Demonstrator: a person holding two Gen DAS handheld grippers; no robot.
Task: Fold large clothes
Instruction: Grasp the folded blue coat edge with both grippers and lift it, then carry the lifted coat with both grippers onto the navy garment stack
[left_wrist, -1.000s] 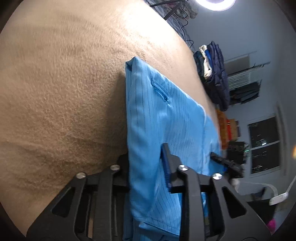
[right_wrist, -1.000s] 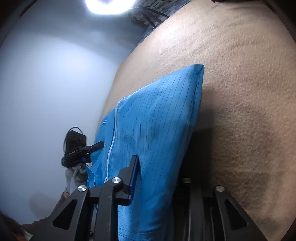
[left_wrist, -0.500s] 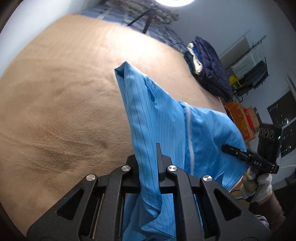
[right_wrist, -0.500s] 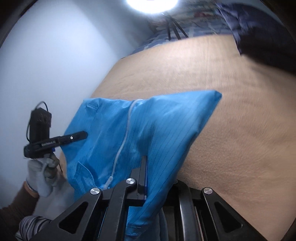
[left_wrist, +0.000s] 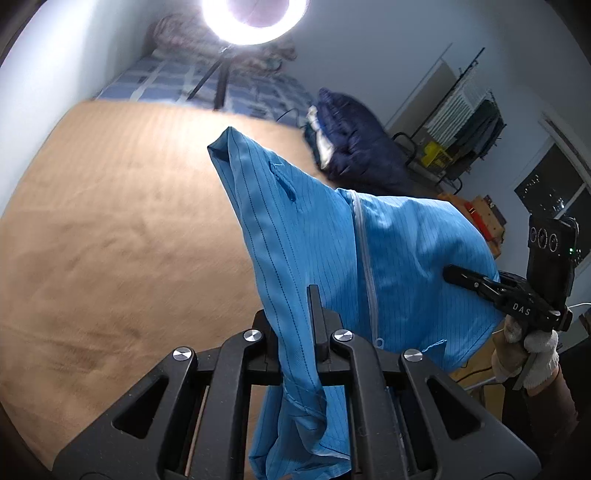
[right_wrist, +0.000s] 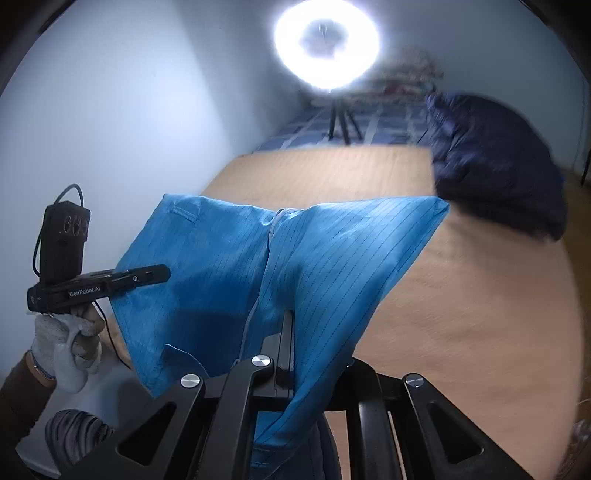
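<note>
A light blue pinstriped garment (left_wrist: 314, 229) with a white zipper (left_wrist: 364, 254) hangs in the air above the tan cover (left_wrist: 110, 221). My left gripper (left_wrist: 291, 314) is shut on one edge of its cloth, which drapes down between the fingers. My right gripper (right_wrist: 303, 343) is shut on the other edge of the garment (right_wrist: 332, 258). The cloth stretches between the two grips, its far corners pointing up. Each view shows the other gripper pinching the cloth: the right gripper (left_wrist: 448, 271) in a gloved hand (left_wrist: 532, 354), the left gripper (right_wrist: 166, 273) likewise.
A dark navy jacket pile (left_wrist: 354, 147) lies at the far right edge of the tan cover (right_wrist: 461, 295). A ring light (left_wrist: 255, 14) on a tripod stands beyond, over a checked blue bedspread (left_wrist: 177, 81). A clothes rack (left_wrist: 472, 122) and window (left_wrist: 554, 184) stand to the right.
Both grippers closed on the garment's edges and rose, lifting it off the tan cover. It now hangs spread between them, and more of the room shows.
</note>
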